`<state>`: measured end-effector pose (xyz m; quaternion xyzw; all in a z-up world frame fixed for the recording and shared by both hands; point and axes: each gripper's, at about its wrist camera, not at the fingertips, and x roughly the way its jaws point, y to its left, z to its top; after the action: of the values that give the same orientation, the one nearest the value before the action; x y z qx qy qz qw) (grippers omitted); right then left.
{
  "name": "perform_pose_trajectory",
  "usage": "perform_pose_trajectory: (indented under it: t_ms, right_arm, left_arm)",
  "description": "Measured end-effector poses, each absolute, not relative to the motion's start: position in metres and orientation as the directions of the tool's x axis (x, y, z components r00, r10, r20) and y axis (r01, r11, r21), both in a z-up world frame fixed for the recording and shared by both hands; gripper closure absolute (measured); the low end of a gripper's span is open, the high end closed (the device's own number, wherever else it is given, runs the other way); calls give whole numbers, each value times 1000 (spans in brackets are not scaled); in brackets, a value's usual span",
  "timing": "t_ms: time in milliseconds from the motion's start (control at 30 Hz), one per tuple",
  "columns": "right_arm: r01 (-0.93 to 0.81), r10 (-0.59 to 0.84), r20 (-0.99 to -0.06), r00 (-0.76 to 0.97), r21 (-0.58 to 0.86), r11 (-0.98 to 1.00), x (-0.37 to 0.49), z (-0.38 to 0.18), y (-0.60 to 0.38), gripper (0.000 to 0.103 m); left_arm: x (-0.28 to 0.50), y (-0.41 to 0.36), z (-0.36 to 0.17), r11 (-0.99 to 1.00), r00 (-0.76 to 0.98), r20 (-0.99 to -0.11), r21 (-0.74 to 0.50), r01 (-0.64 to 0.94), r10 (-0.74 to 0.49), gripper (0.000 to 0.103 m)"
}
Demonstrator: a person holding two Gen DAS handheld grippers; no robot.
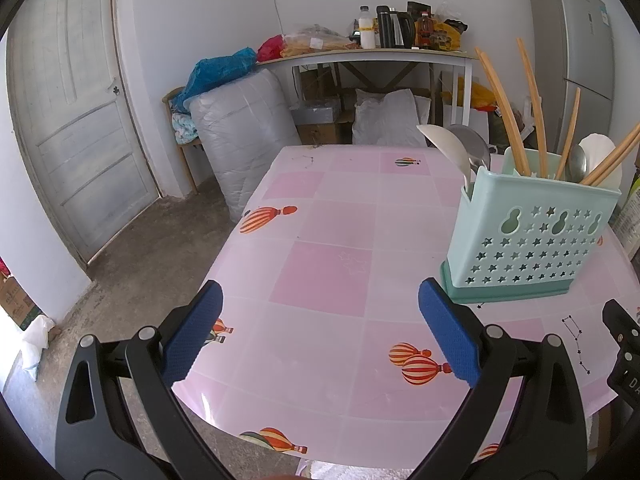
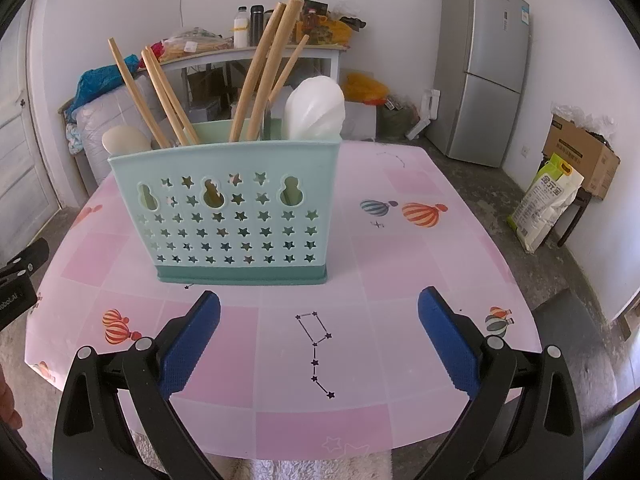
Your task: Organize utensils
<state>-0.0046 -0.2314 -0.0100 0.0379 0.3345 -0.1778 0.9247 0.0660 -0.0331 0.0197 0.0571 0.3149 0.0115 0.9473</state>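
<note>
A: Where's the caddy (image 2: 236, 212)?

B: Upright on the pink table (image 2: 400, 272), just past the right gripper (image 2: 319, 344) and a little to its left. In the left wrist view it sits to the far right, near the table's edge.

A: And what's in it?

B: Chopsticks (image 2: 260, 76) leaning out at several angles, spread across the compartments. A white spoon (image 2: 316, 108) stands at the right end, and another pale spoon (image 2: 126, 140) pokes up at the left end. The left wrist view also shows a metal spoon (image 1: 474, 148) beside the white one at that end.

A: The tools?

B: Both are spread wide with nothing between the blue pads (image 2: 192, 348). The left gripper (image 1: 320, 332) hovers over the near left part of the table, well apart from the caddy. The right one faces the caddy's starred wall without touching it.

A: Anything loose on the table?

B: Only printed balloons and star lines show on the cloth. A fridge (image 2: 484, 68) stands far right, against the wall.
</note>
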Motion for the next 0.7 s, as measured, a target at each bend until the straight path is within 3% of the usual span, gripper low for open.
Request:
perform_pose_trajectory:
  t_ms: [700]
  right_arm:
    - [352,-302,-632,714,-50,935,-4,-8,-231,7]
  left_arm:
    - [65,-34,17,994,798,-600,112,15,55,9]
